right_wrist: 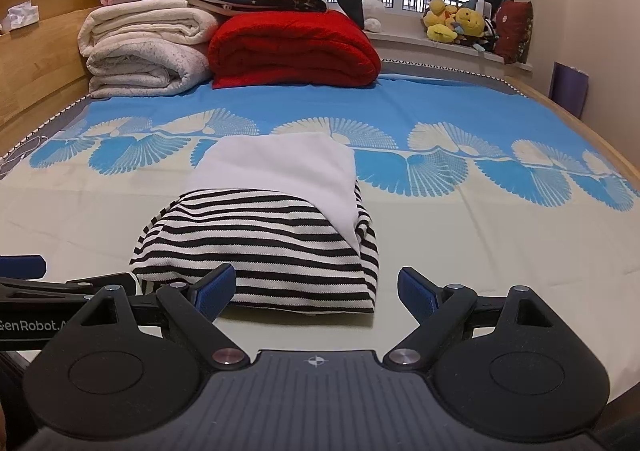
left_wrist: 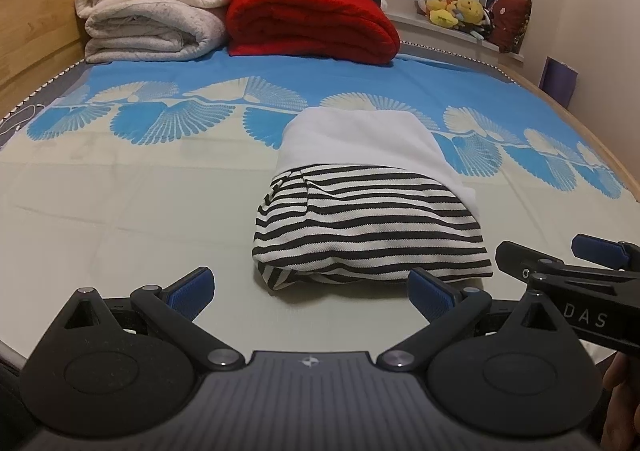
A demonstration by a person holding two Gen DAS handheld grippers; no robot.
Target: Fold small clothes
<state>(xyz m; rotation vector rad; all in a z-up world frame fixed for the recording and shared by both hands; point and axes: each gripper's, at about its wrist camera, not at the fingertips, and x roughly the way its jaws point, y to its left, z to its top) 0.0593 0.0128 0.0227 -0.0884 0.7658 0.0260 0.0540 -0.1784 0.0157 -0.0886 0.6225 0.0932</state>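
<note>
Garment: striped garment point(left_wrist: 370, 227), knit, black-and-white with a white panel; folded bundle at centre frame on the bed point(left_wrist: 120, 187).
Handling: likely light, soft, floppy; folds slip unless supported.
Hold: near folded edge, at lower frame, pinched at both corners.
Left hand-held gripper point(left_wrist: 312, 293): jaws apart, empty.
Right hand-held gripper point(right_wrist: 316, 293): jaws apart, empty; left finger seemingly touching cloth.
</note>
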